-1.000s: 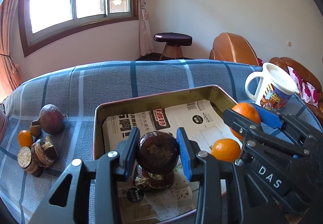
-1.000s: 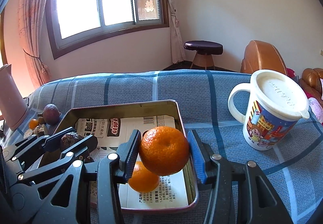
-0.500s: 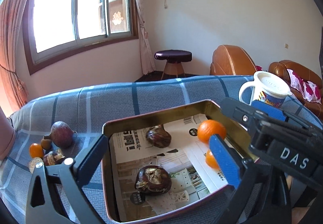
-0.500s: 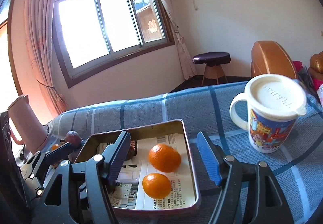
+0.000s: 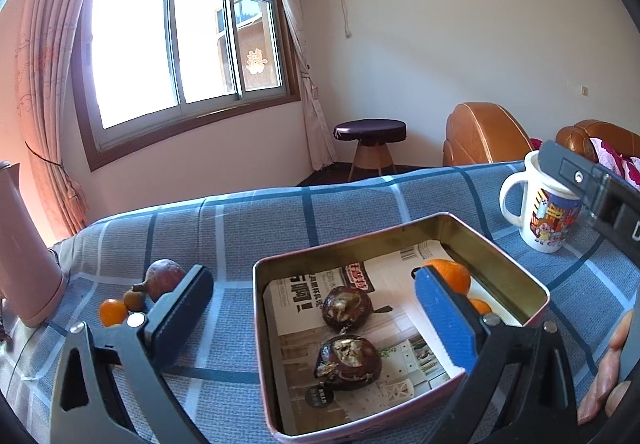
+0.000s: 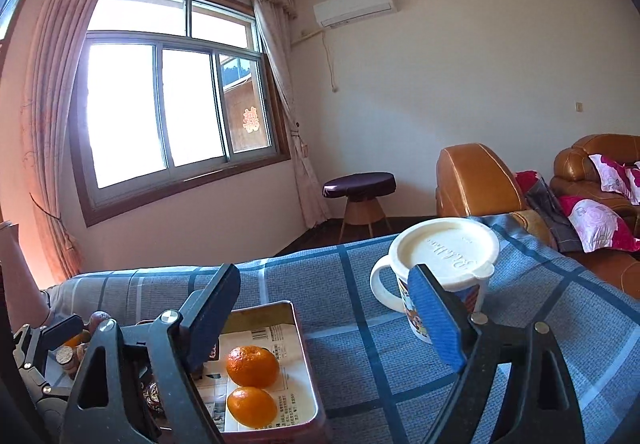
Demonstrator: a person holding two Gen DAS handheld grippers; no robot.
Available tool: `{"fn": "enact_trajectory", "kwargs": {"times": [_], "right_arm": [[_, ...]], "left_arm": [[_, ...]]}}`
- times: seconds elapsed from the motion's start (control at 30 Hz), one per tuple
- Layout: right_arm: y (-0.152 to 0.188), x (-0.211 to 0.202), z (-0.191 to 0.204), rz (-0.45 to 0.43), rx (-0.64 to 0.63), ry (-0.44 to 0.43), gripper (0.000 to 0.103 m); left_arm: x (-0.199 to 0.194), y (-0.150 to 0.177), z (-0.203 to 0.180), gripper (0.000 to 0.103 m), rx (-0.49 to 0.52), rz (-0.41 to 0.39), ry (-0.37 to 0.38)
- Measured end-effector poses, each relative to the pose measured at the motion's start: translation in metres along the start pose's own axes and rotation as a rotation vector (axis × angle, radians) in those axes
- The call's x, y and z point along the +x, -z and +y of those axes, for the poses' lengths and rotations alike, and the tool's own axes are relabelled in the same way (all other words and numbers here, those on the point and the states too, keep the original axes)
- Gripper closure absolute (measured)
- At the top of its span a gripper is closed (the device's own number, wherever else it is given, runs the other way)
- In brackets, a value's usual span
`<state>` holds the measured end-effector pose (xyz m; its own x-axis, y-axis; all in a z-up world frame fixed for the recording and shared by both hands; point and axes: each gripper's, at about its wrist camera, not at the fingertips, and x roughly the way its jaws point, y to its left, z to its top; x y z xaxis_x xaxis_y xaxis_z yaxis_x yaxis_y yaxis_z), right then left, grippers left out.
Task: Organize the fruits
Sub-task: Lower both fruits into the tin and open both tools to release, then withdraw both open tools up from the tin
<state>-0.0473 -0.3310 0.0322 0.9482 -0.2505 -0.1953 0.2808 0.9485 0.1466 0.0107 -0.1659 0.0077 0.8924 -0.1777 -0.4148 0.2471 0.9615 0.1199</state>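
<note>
Both fruits have left my jaws since a second ago: the dark one I gripped now lies in the tin tray [image 5: 496, 252], and the orange [image 6: 252, 366] lies there too. My left gripper [image 5: 316, 304] stands wide apart and holds nothing; my right gripper [image 6: 328, 308] has just been opening, nothing between its pads. From the left wrist view, the blue pad hides most of both oranges. I count two dark fruits [image 5: 347, 309] and two oranges on the newspaper lining. Outside, left of the tray, a reddish fruit [image 5: 165, 278] and a small orange [image 5: 112, 311] sit on the checked cloth [image 5: 240, 228]; others are cut off by my finger. A lidded mug [image 6: 444, 268] stands well right of the tray rim.
</note>
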Motion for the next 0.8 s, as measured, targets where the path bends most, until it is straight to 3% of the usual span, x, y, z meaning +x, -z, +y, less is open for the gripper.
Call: {"fn": "enact_trajectory", "kwargs": {"times": [0.3,0.8], "right_arm": [[0.006,-0.004,0.019,-0.005,-0.102,0.016,0.013],[0.015,-0.029,0.018,0.014,-0.023,0.058,0.013]], "left_arm": [[-0.007,0.005,0.011,0.0,-0.004,-0.01,-0.023],[-0.034,0.02,0.045,0.0,-0.089,-0.034,-0.018]]}}
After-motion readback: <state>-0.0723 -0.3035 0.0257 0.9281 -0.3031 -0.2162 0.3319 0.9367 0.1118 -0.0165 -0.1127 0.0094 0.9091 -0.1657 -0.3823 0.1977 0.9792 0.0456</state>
